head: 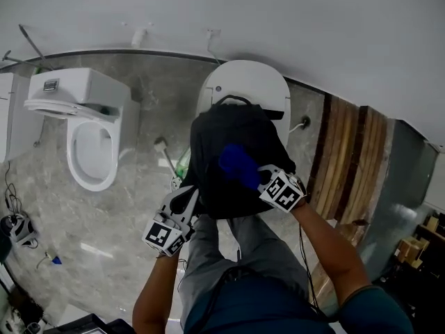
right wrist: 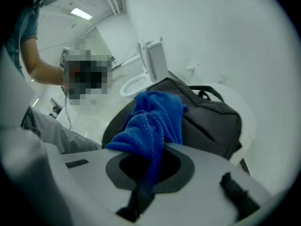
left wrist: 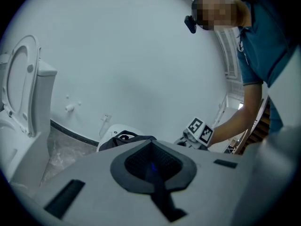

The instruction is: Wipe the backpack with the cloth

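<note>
Just blue cloth (head: 239,164) on black backpack (head: 217,134)

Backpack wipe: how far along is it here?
Done: the right gripper is shut on the blue cloth. In hand: the cloth rests on the backpack, with the left gripper at its lower edge, fingers together. Left: the wiping itself; no cleaned patch shows, so progress cannot be judged.

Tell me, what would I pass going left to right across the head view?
Open toilet → left gripper → backpack → right gripper, clamped on the blue cloth → wooden slats.
</note>
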Tool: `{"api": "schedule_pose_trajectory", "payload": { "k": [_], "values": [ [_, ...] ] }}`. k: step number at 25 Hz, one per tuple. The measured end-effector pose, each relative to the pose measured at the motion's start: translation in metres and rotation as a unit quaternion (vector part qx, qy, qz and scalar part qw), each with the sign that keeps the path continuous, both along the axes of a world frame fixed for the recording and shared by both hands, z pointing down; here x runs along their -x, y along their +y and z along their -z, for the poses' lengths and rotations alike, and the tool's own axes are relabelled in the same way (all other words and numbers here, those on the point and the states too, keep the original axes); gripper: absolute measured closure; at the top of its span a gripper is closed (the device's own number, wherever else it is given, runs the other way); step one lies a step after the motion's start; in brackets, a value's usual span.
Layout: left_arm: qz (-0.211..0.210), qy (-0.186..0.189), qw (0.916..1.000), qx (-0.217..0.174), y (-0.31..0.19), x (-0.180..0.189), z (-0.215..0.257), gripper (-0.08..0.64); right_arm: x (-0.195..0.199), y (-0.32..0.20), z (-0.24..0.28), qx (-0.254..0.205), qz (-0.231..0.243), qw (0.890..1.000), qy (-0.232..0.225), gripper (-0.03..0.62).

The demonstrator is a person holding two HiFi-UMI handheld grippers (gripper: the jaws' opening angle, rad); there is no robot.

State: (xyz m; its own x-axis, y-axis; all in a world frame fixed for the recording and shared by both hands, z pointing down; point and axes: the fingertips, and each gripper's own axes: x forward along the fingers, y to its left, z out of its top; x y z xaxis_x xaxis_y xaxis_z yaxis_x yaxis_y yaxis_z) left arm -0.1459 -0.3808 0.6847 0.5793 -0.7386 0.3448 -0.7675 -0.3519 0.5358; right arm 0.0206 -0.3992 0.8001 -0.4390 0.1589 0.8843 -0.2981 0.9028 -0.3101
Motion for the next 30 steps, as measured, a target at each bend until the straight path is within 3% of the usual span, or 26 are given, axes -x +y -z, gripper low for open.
{"api": "schedule_pose_trajectory", "payload": {
  "k": [3,6,13,22,30],
  "values": [
    [0.002,0.003,1.0,-0.002,0.005,0.006,0.0,0.555,-0.036,-0.054,-0.007,-0.044,-0.097,0.993,0.048,0.572],
    [0.003,0.005,1.0,-0.004,0.012,0.011,0.001,0.555,-0.032,-0.072,-0.011,-0.056,-0.157,0.984,0.066,0.572],
    [0.004,0.004,1.0,-0.004,0.025,0.015,0.005,0.555,0.052,-0.02,-0.011,-0.057,-0.136,0.989,0.025,0.572],
    [-0.005,-0.001,0.9996,-0.027,0.042,0.021,0.044,0.555,0.038,0.035,-0.009,-0.02,-0.152,0.988,0.021,0.572],
    [-0.017,-0.011,0.9992,-0.033,0.075,0.031,0.076,0.555,0.034,0.084,-0.018,0.032,-0.168,0.984,0.048,0.572]
  ]
}}
